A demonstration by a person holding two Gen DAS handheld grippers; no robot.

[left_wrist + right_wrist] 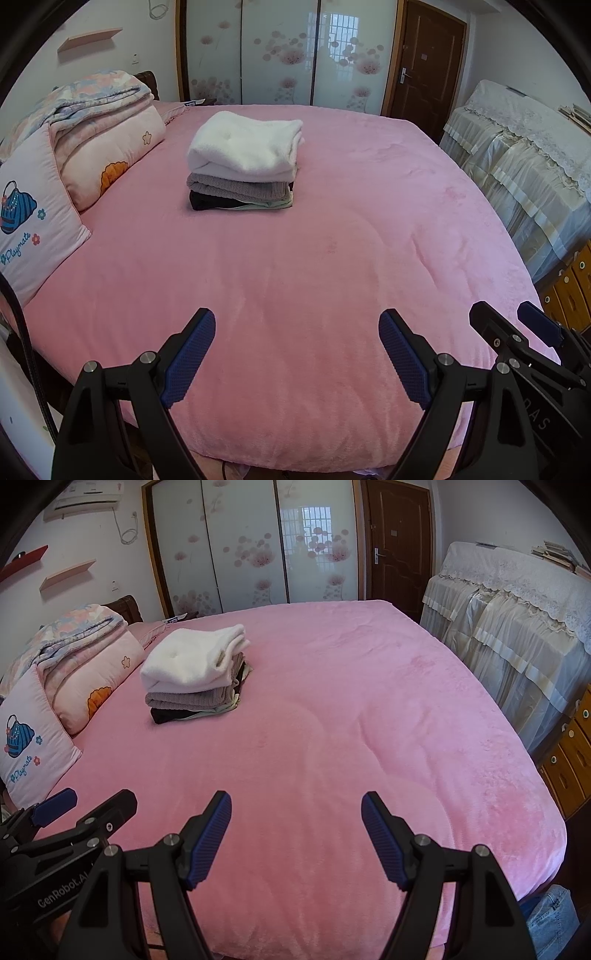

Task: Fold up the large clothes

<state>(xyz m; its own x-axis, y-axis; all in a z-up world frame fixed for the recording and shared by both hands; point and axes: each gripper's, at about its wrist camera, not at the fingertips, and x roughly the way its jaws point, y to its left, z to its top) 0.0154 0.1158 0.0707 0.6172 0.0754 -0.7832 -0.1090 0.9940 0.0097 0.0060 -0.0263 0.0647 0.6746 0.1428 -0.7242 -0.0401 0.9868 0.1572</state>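
Folded clothes stacked in a neat pile (242, 162) sit on the far left part of the bed, just beside the bedding at the headboard end and well apart from both grippers.

Largest of all is the wide bed with its fuzzy pink blanket (332, 240), which fills most of both views and lies smooth apart from a few shallow creases near the middle. Behind it stands a frosted sliding wardrobe printed with pink flowers (280, 51), and next to that a dark brown wooden door (424, 62). Along the right side of the bed is a piece of furniture draped in cream lace-edged cloth (517, 147), with orange-brown wooden drawers (569, 753) below it. At the left, a folded floral quilt (99, 122) rests against a pink pillow with a blue bag motif (33, 225).

The pile has a thick white fleece garment (188, 661) on top, a grey knitted one (184, 699) under it, then a black piece (170, 714) with a pale green edge at the bottom.

The left gripper (297, 354) hovers over the near edge of the bed, its blue-padded fingers (192, 354) spread wide with nothing between them. The right gripper (295, 838) hangs just beside it, fingers (210, 834) likewise parted and empty. Nothing lies on the blanket between the grippers and the pile.
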